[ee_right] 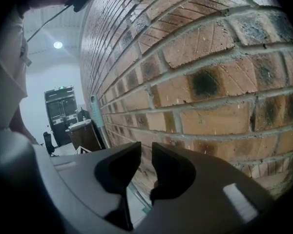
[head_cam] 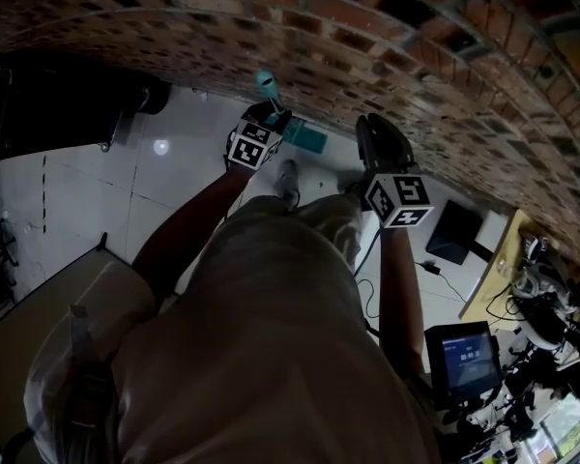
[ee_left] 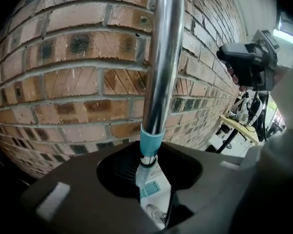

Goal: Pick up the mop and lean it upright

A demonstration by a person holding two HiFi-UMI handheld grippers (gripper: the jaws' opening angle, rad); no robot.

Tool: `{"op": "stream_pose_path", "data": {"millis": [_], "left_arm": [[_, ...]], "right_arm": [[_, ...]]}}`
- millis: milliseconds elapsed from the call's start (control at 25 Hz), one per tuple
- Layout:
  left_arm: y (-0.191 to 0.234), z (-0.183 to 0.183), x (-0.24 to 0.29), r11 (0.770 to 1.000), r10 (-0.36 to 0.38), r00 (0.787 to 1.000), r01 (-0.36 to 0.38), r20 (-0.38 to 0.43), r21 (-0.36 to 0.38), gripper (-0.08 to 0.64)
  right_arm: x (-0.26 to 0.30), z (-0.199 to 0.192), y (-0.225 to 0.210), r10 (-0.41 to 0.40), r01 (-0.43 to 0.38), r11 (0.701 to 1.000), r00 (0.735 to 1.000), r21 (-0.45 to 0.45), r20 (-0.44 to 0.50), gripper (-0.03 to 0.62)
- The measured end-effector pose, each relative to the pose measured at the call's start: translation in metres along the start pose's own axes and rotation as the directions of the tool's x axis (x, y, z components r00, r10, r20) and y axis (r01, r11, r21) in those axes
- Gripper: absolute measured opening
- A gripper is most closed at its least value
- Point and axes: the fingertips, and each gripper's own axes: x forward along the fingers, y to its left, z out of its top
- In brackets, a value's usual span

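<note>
Against the brick wall (ee_left: 73, 82), your left gripper (ee_left: 147, 174) is clamped on the mop (ee_left: 162, 67), its handle near upright and its head on the floor (head_cam: 97, 191), while your right gripper (ee_right: 145, 167) waits empty, jaws barely apart; only settling and releasing it seem left.

The mop pole (ee_left: 161, 57) in front of me is shiny silver with a teal collar (ee_left: 150, 141). The brick wall (ee_left: 73, 82) is reddish brown (sooty dark blotches on many bricks) with grey mortar lines; the floor (head_cam: 97, 191) is white.
</note>
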Motion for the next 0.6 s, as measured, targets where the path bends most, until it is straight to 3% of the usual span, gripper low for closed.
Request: {"op": "stream_pose_path", "data": {"millis": [600], "left_arm": [[0.003, -0.033, 0.036, 1.0, -0.01, 0.996, 0.011, -0.084, 0.019, 0.13]], "right_arm": [[0.005, -0.019, -0.018, -0.022, 0.023, 0.999, 0.999, 0.039, -0.031, 0.069]]}}
